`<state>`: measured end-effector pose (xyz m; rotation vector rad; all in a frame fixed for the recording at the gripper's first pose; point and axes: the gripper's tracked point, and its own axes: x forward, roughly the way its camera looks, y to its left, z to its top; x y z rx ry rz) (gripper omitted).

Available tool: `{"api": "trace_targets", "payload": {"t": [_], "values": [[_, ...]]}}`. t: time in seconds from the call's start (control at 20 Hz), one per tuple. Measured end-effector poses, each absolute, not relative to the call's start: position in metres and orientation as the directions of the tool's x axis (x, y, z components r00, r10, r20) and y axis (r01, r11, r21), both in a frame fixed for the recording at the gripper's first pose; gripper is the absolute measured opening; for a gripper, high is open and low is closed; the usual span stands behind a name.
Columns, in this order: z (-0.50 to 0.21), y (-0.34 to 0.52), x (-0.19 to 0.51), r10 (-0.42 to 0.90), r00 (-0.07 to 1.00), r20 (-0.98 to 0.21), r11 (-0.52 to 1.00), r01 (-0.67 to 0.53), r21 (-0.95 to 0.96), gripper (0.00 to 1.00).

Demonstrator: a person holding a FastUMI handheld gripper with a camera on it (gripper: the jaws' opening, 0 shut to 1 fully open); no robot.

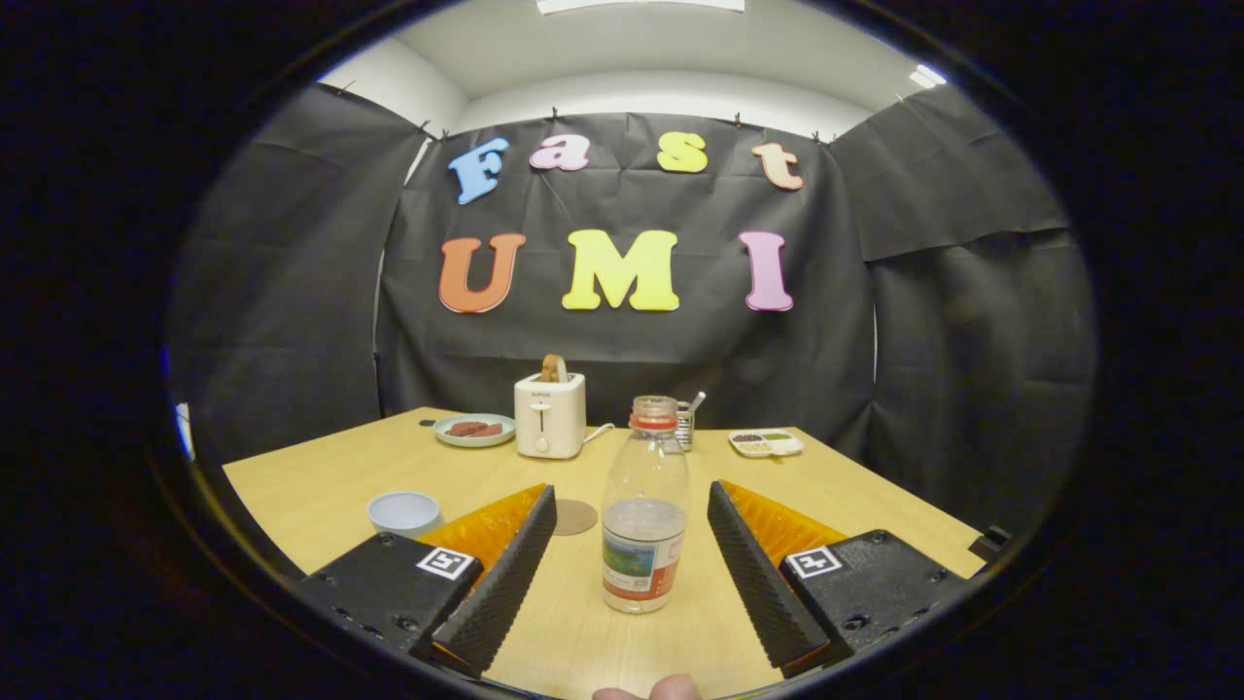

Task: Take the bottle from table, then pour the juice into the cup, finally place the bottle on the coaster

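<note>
One bottle (644,506), label print unreadable, stands mid-table (321,486) between the spread-apart, untouching gripper (632,510) fingers; one cup (404,512) near left edge, one coaster (573,516) beside it, toaster (550,415) logo maybe "SUPOR"

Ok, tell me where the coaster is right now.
In the gripper view the round brown coaster lies flat on the wooden table, just beyond the left finger, between the pale cup and the bottle.
</note>
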<state>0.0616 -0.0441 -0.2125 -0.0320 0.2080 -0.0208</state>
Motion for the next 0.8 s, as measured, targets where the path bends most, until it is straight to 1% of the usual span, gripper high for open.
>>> {"api": "trace_targets", "payload": {"t": [0.2, 0.4, 0.65, 0.75, 0.8], "values": [[-0.249, -0.048, 0.080, -0.025, 0.961, -0.274, 1.000, 0.023, -0.013, 1.00], [-0.269, -0.052, 0.097, -0.040, 0.951, -0.306, 0.999, 0.037, -0.013, 1.00], [-0.282, -0.053, 0.115, -0.039, 0.942, -0.334, 0.998, 0.053, 0.033, 1.00], [-0.283, -0.053, 0.116, -0.041, 0.940, -0.339, 0.997, 0.060, 0.048, 0.98], [-0.283, -0.054, 0.117, -0.043, 0.940, -0.339, 0.997, 0.064, 0.051, 0.94]]}}
